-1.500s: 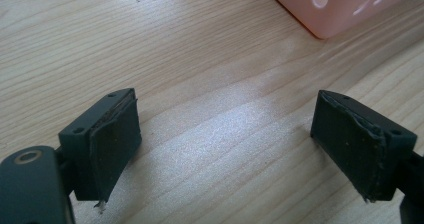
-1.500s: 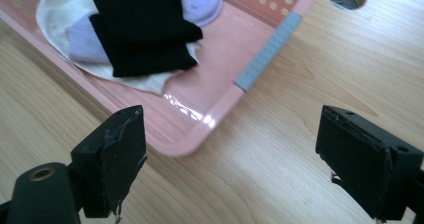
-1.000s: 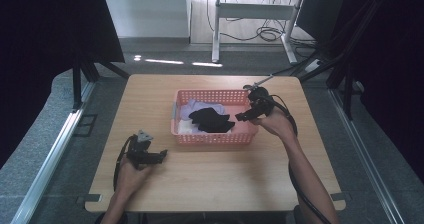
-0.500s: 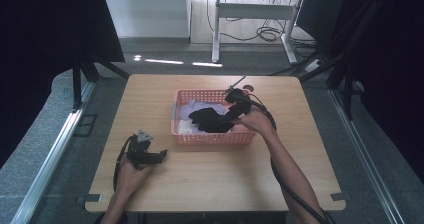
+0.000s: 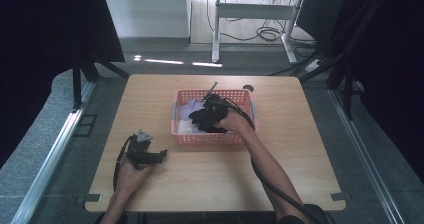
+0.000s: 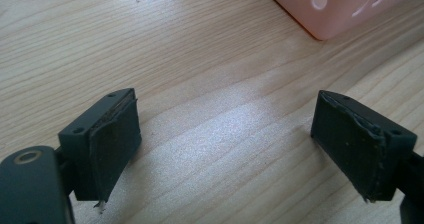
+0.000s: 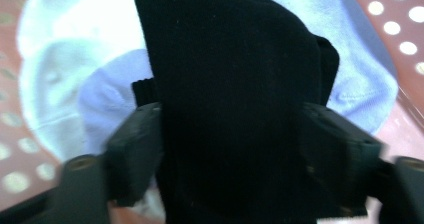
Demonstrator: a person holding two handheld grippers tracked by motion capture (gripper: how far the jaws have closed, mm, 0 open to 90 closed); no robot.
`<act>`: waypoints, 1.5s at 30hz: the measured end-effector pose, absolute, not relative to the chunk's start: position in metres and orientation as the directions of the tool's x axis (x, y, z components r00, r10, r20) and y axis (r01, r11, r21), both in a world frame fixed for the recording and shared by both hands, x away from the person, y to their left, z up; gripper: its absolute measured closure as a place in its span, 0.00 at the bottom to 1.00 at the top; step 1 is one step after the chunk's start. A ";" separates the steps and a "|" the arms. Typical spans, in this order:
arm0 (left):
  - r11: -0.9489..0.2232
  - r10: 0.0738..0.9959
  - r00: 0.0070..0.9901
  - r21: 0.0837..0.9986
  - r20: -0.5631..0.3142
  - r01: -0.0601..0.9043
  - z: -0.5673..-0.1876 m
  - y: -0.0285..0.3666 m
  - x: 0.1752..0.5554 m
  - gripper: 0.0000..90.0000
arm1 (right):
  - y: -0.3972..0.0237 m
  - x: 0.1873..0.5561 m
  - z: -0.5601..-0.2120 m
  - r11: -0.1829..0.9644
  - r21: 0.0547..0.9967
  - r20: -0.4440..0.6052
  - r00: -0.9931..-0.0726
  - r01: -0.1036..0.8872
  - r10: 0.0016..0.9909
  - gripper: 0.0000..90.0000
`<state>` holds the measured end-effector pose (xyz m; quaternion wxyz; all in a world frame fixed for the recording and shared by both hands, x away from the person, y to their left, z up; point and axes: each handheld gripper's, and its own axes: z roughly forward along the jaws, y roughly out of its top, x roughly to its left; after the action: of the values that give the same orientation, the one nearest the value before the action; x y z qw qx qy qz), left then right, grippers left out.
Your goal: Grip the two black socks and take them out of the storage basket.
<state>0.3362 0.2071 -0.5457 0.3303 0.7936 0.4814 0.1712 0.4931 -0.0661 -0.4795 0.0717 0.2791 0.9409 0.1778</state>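
The pale wooden worktop (image 5: 210, 179) carries a salmon-pink perforated plastic basket (image 5: 210, 138) near its middle, toward the far side. Inside the basket lie several soft fabric items: a black knitted sock-like cloth (image 7: 235, 84) on top of a pale lavender garment (image 7: 360, 74) and a white one (image 7: 55, 69).

A second ago the right hand-held gripper (image 5: 209, 115) hung over the basket's right rim; half a second ago it had crossed toward the basket's middle; now it is down among the clothes. In the right gripper view the jaws stand wide on either side of the black cloth, the fabric between them, pressing on both inner faces as far as the blurred picture lets me judge. They have not yet closed far enough to pinch it, so I read this as the start of a grasp and not a firm hold. This suggests the work in hand is picking the black cloth out of the basket, and that the closing squeeze comes next.

The left hand-held gripper (image 6: 225, 154) has not moved across the three moments: it rests on the worktop near the person's left, well apart from the basket's near corner, jaws spread wide, with only bare wood between them.
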 end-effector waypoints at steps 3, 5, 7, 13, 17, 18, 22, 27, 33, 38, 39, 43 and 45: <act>-0.317 0.877 0.477 0.690 -0.047 0.651 -0.546 0.207 0.336 0.14 | -0.062 0.493 -0.482 0.791 0.365 -0.047 -0.840 0.490 0.541 0.53; -0.317 0.877 0.477 0.690 -0.048 0.651 -0.546 0.207 0.336 0.14 | -0.061 0.493 -0.483 0.798 0.359 -0.062 -0.840 0.485 0.538 0.66; -0.317 0.877 0.478 0.689 -0.048 0.651 -0.546 0.207 0.336 0.14 | -0.062 0.492 -0.480 0.797 0.368 -0.072 -0.840 0.478 0.538 0.77; -0.325 0.876 0.480 0.686 -0.040 0.651 -0.546 0.207 0.336 0.14 | -0.070 0.491 -0.457 0.773 0.411 -0.067 -0.830 0.483 0.554 0.87; -0.326 0.876 0.480 0.686 -0.038 0.651 -0.546 0.207 0.336 0.14 | -0.077 0.490 -0.437 0.759 0.443 -0.084 -0.821 0.477 0.564 0.88; -0.327 0.876 0.481 0.685 -0.038 0.651 -0.546 0.207 0.336 0.14 | -0.077 0.490 -0.437 0.759 0.443 -0.084 -0.821 0.477 0.564 0.88; -0.322 0.877 0.479 0.688 -0.042 0.650 -0.546 0.207 0.336 0.14 | -0.084 0.489 -0.422 0.741 0.473 -0.080 -0.815 0.476 0.574 0.88; -0.319 0.878 0.476 0.690 -0.043 0.650 -0.546 0.206 0.336 0.14 | -0.094 0.488 -0.404 0.726 0.500 -0.076 -0.811 0.473 0.581 0.88; -0.322 0.878 0.477 0.690 -0.039 0.648 -0.546 0.206 0.336 0.14 | -0.104 0.485 -0.390 0.714 0.511 -0.067 -0.806 0.479 0.588 0.88; -0.322 0.878 0.477 0.689 -0.039 0.649 -0.546 0.206 0.336 0.14 | -0.116 0.484 -0.380 0.699 0.525 -0.065 -0.796 0.485 0.601 0.88; -0.323 0.878 0.478 0.689 -0.039 0.649 -0.546 0.206 0.336 0.14 | -0.119 0.483 -0.377 0.699 0.524 -0.070 -0.794 0.486 0.604 0.88; -0.323 0.878 0.477 0.689 -0.038 0.649 -0.546 0.206 0.336 0.14 | -0.131 0.481 -0.369 0.685 0.531 -0.074 -0.778 0.499 0.624 0.88; -0.323 0.878 0.477 0.690 -0.037 0.648 -0.546 0.206 0.336 0.14 | -0.143 0.480 -0.365 0.676 0.535 -0.080 -0.766 0.507 0.638 0.88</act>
<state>0.3362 0.2061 -0.5459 0.3283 0.7943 0.4803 0.1750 0.4800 -0.1425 -0.3650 0.1310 0.3160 0.9059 0.2495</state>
